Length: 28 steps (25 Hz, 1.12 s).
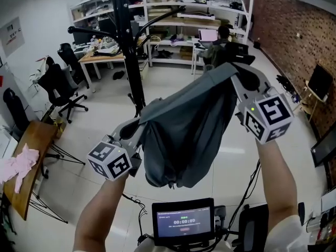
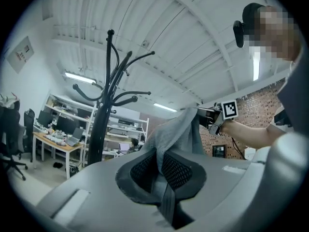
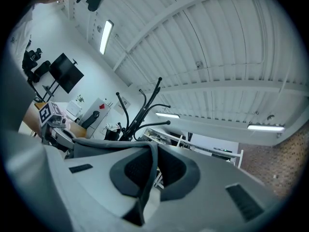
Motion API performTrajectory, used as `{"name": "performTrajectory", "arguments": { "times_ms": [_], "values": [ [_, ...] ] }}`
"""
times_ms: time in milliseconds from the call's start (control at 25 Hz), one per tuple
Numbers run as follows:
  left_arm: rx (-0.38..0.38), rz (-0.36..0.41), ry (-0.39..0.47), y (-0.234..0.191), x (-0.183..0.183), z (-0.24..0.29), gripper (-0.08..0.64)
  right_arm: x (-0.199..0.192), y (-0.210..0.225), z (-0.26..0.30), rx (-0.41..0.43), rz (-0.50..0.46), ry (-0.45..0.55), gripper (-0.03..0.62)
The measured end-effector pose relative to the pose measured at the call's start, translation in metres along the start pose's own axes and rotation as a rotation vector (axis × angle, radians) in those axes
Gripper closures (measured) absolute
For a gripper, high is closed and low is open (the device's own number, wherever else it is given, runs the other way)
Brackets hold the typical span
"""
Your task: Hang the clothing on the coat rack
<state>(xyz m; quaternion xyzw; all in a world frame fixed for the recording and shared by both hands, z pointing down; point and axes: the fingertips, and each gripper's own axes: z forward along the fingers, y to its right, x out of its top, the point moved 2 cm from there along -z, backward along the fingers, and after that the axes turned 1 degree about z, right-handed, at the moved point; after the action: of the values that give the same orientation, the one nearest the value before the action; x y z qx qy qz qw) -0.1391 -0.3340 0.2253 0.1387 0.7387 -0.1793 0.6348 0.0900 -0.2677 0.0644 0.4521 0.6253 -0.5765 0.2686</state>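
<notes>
Clothing (image 1: 184, 135), grey and slack, hangs between the left tool (image 2: 160, 166) and right tool (image 3: 152, 163), each clamped shut on an edge, just short of the coat rack (image 1: 128, 51). Such thin pinches may slip, and sagging fabric could miss the rack and drop.

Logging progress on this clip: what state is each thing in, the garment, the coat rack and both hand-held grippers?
Grey garment: held up between both grippers, middle sagging, not yet on the rack.
Coat rack: upright, hooks bare.
Left hand-held gripper: shut on the garment's edge.
Right hand-held gripper: shut on the garment's edge.
Pink cloth: lying crumpled on the wooden table.
</notes>
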Motion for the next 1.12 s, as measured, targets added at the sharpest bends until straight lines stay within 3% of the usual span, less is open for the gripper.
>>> {"name": "performTrajectory", "arguments": {
  "times_ms": [400, 800, 1120],
  "values": [
    [0.04, 0.027, 0.019, -0.04, 0.028, -0.011, 0.551, 0.016, -0.009, 0.057, 0.027, -0.013, 0.027, 0.58],
    [0.191, 0.051, 0.091, -0.071, 0.076, -0.022, 0.551, 0.051, -0.007, 0.123, 0.151, -0.014, 0.151, 0.58],
    [0.338, 0.14, 0.156, -0.086, 0.129, -0.031, 0.551, 0.071, 0.003, 0.173, 0.237, 0.006, 0.251, 0.58]
  ]
}}
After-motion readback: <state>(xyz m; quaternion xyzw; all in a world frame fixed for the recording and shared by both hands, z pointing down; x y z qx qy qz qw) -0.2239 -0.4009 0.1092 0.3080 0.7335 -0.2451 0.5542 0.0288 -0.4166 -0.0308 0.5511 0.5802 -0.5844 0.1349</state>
